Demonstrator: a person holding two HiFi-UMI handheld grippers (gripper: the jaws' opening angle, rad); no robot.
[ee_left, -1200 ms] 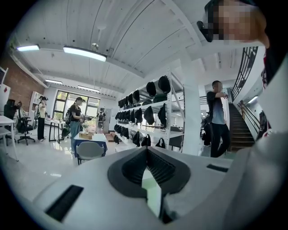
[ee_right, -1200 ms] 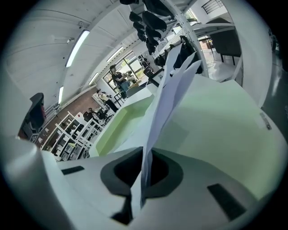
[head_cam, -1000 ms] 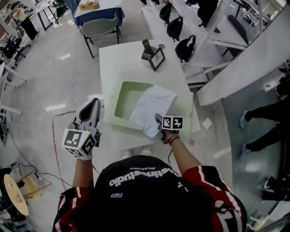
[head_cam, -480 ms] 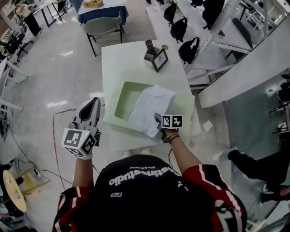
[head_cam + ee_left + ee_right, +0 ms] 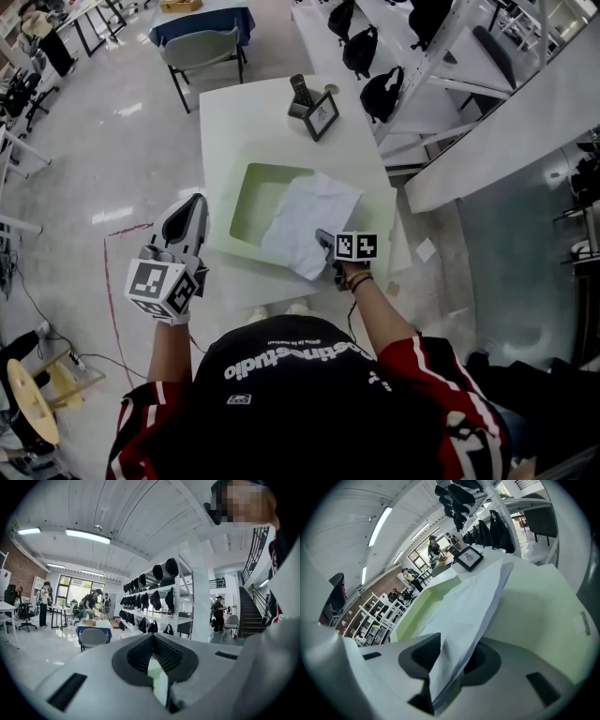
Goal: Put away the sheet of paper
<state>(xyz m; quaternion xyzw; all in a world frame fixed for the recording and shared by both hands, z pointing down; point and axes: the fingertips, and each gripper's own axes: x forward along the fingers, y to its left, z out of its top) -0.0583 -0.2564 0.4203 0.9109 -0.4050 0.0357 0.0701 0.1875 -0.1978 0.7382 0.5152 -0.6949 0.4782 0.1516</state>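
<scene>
— Where is the sheet of paper (image 5: 309, 217)?
— It lies creased across the right side of the green tray (image 5: 246, 187) on the white table (image 5: 239, 112), partly over the hollow and partly over the rim.
— And the right gripper (image 5: 325, 239)?
— It is at the paper's near corner. Its jaws have just been opening and stand wide. That corner sits loose between them, not pinched.
— The left gripper (image 5: 192, 204)?
— It is off the table's left edge, well apart from the tray. Its jaws meet at the tips with nothing in them.
— Anything else on the table?
— A picture frame (image 5: 322, 114) at the far end.
</scene>
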